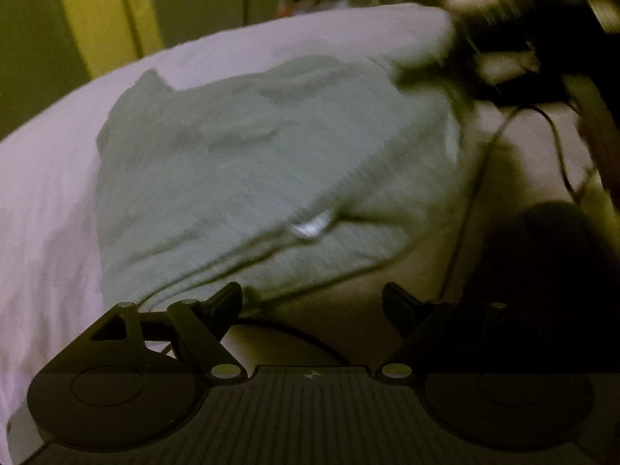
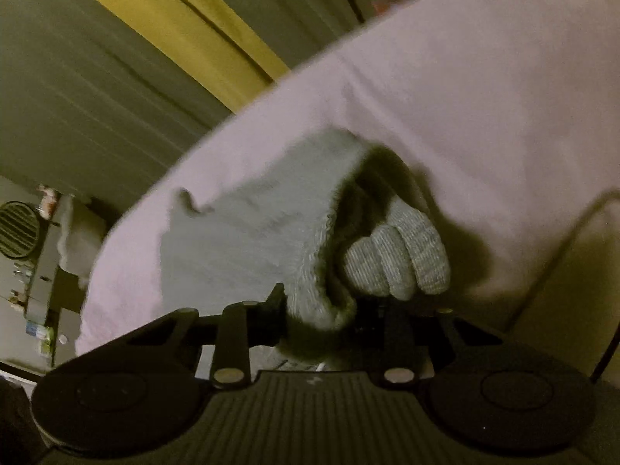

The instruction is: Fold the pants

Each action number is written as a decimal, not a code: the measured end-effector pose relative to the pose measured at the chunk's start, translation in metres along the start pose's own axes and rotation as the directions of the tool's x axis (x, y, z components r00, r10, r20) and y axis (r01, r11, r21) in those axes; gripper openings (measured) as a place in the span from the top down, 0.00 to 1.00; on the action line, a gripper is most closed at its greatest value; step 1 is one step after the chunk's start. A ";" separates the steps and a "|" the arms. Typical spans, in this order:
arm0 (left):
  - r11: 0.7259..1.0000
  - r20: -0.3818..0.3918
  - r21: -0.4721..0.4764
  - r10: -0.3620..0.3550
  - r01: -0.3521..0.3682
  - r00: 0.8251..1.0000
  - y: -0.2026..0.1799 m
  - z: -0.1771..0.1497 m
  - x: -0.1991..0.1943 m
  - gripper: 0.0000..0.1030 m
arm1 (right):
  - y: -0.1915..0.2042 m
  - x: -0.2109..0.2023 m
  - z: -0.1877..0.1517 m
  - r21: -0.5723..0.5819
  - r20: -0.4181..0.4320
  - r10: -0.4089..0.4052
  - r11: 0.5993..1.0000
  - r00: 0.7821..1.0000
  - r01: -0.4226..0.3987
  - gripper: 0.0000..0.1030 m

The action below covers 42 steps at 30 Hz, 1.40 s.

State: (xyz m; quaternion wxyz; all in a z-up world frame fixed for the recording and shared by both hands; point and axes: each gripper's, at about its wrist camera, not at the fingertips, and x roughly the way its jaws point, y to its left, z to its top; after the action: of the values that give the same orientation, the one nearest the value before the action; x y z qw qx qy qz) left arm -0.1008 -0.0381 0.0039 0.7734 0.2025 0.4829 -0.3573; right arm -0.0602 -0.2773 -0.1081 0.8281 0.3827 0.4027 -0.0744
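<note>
Right tongs (image 2: 321,312) clamped on a bunched fold of the grey pants (image 2: 248,232) — fuzzy fabric wedged between the fingers, a ribbed grey cuff (image 2: 395,255) bulging just past them. Left tongs (image 1: 312,300) spread wide, nothing between the fingers, hovering at the near edge of the pants (image 1: 248,162).

Pants lie mostly flat on a bed with a pale pinkish sheet (image 1: 46,193), wrinkled, a small white tag (image 1: 310,226) showing near the lower hem. No containers visible.

A thin dark cable (image 1: 476,178) runs across the bed on the right side of the pants; a dark blurred shape at upper right of the left view — cannot tell what.

Room dim. Yellow vertical band (image 2: 201,35) on the wall behind the bed, grey-green panels beside it. At far left of the right view, a round grille (image 2: 17,230) and small clutter on a shelf (image 2: 42,271), too small to identify.
</note>
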 end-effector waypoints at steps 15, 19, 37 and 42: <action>0.999 0.187 0.036 -0.032 0.026 0.982 -0.022 0.029 0.016 0.18 | 0.105 -0.032 0.057 -0.090 0.189 0.336 0.942 0.923 -0.324 0.72; 0.979 0.264 -0.198 0.008 0.046 0.965 0.016 0.041 0.017 0.18 | 0.127 -0.033 0.060 -0.127 0.183 0.398 0.916 0.899 -0.379 0.72; 0.730 0.032 -0.645 0.320 -0.225 0.947 0.153 0.011 0.033 0.78 | 0.085 0.017 0.026 0.027 0.151 0.243 0.968 0.958 -0.250 0.73; 0.739 -0.066 -0.622 0.283 -0.261 0.957 0.146 0.002 0.049 0.78 | 0.021 0.064 -0.005 0.190 0.010 0.037 0.981 0.999 -0.038 0.73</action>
State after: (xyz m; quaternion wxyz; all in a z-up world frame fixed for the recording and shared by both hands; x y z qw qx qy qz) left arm 0.0228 0.0397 -0.0434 0.8480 -0.0026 0.5262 -0.0640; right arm -0.0116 -0.2476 -0.1441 0.7904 0.4671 0.3840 -0.0982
